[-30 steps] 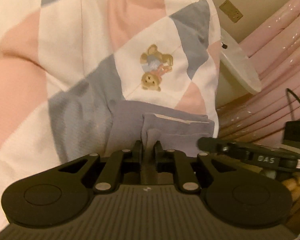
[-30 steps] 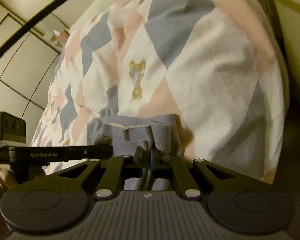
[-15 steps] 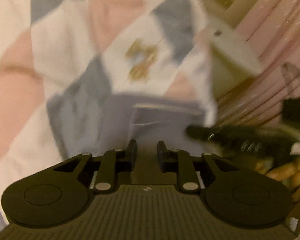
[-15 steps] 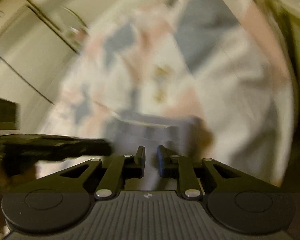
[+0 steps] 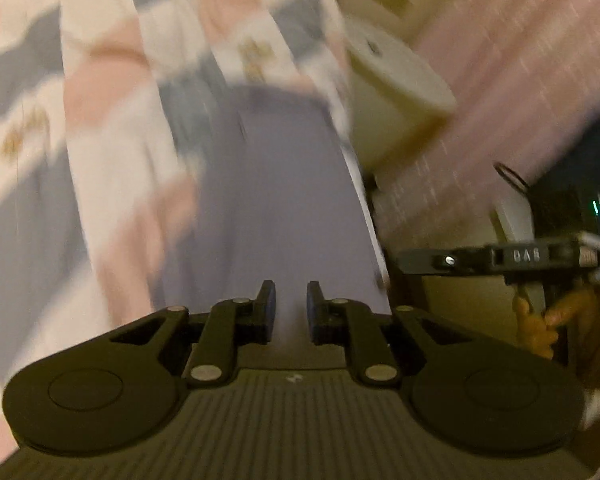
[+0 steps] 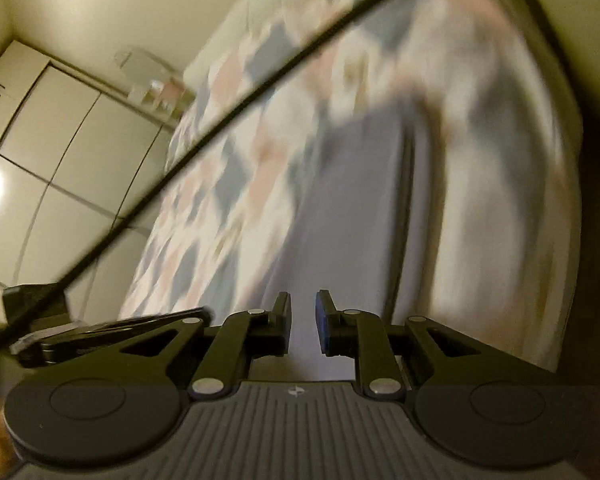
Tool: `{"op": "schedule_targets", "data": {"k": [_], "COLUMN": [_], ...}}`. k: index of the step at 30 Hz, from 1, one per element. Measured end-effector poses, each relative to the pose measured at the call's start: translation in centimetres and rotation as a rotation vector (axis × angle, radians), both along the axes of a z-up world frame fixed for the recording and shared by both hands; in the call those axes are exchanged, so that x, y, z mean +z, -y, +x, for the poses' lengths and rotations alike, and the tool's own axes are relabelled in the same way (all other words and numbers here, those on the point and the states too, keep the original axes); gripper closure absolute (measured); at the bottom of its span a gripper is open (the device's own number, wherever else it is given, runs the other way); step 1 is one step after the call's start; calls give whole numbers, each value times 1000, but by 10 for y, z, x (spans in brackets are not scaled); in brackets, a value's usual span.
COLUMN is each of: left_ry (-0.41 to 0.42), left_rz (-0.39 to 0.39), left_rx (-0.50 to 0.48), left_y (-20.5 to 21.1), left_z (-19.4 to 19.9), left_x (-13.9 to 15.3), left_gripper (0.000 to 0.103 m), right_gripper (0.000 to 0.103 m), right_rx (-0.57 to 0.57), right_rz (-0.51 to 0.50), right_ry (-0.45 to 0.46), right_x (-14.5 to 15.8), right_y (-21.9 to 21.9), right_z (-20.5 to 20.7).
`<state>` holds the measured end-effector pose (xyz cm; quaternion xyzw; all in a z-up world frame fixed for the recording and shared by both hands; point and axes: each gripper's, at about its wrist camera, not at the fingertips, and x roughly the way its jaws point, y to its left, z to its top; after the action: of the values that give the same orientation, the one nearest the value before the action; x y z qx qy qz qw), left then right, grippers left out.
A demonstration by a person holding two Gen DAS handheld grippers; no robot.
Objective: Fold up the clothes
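Left side first: the left gripper [image 5: 287, 306] has its 2 jaws a small gap apart and opening a touch. The grey-lavender garment [image 5: 284, 184] shows through that gap and runs straight ahead of the tips in a long flat strip. Whether the pads nip its near edge, I cannot tell through the blur. To the left of the tool spreads the diamond-patterned bedspread [image 5: 100, 120], pink, white and grey. Off to its right are a white round-topped stand [image 5: 396, 76] and pink curtains [image 5: 500, 80].

Further right, the right gripper [image 6: 303, 322] is opening its 2 jaws, blue pads showing. The same garment [image 6: 356, 208] lies between and beyond them, with a dark lengthwise crease just right of the tips. No pinched cloth is visible, so it reads as let go. A black cable [image 6: 228, 120] sweeps across ahead and left of this tool, in front of the white wardrobe doors [image 6: 60, 152].

Progress, as I judge it: the garment looks laid out long and narrow on the bed, lengthwise folding seemingly done. What is left would be folding it across, end to end, into a compact bundle.
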<state>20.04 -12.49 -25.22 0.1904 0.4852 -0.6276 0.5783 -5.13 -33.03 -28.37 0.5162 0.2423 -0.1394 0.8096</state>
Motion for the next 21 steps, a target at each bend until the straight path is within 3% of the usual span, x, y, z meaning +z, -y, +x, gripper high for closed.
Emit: {"op": "schedule_targets", "data": {"k": [4, 7, 10, 13, 15, 17, 18, 20, 21], "left_ry": [-16, -45, -44, -101, -186, -311, -369, -392, -332], "left_rz": [126, 122, 118, 122, 120, 106, 98, 92, 87], "left_rx": [38, 89, 107, 139, 192, 268, 306, 345, 314], "left_y": [-57, -85, -103, -117, -125, -133, -137, -140, -137], "left_z": [-16, -15, -13, -2, 10, 24, 31, 38, 34], "left_x": [-45, -49, -43, -47, -53, -60, -64, -66, -62], "left_gripper": [95, 99, 98, 94, 86, 71, 70, 70, 70], "right_gripper": [83, 90, 90, 79, 69, 61, 60, 58, 58], "right_rx": [43, 11, -49, -110, -167, -212, -230, -266, -273], "right_rz": [155, 189, 195, 268, 340, 414, 439, 488, 492], "right_ry": [-56, -142, -110, -74, -39, -7, 0, 15, 14], "right_x": [-32, -59, -52, -50, -54, -63, -66, -73, -74], "right_y": [-88, -125, -136, -140, -144, -152, -156, -163, -166], "right_z": [-18, -27, -40, -55, -67, -75, -78, -82, -83]}}
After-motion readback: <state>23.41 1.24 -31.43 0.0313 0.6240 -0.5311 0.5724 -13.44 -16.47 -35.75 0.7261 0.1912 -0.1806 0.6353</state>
